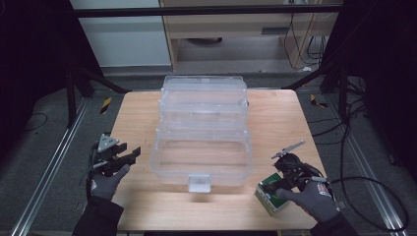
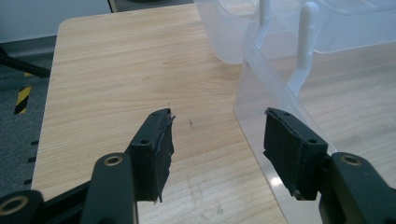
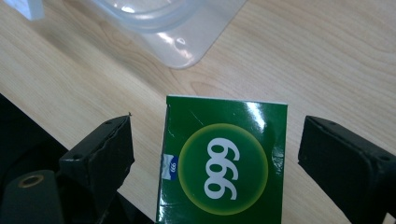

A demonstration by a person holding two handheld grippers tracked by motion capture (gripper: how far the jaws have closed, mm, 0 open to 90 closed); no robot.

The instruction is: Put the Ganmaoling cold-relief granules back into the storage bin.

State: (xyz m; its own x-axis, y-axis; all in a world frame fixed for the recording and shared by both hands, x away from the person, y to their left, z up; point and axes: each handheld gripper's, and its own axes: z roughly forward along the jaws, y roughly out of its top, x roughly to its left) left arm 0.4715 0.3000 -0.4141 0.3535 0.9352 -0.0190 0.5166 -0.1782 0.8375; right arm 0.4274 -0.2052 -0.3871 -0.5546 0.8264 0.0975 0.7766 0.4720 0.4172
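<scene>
A clear plastic tiered organiser box (image 1: 202, 129) is stood open near the middle of the wooden bench (image 1: 137, 110), its trays stepped back from the front tray, and a small latch tab (image 1: 199, 182) is seen at its front edge. To the left of the box, the left gripper (image 1: 129, 156) is held in a gloved hand (image 1: 105, 182) just above the bench; its jaws are spread apart with nothing between them, and the box's left wall is seen just beyond the right-hand jaw in the left gripper view. To the right of the box's front corner, a green carton printed "999" (image 3: 223, 168) is lain flat on the bench. The right gripper (image 3: 215, 158) is positioned over it with its jaws released, one on each side of the carton and clear of its edges.
</scene>
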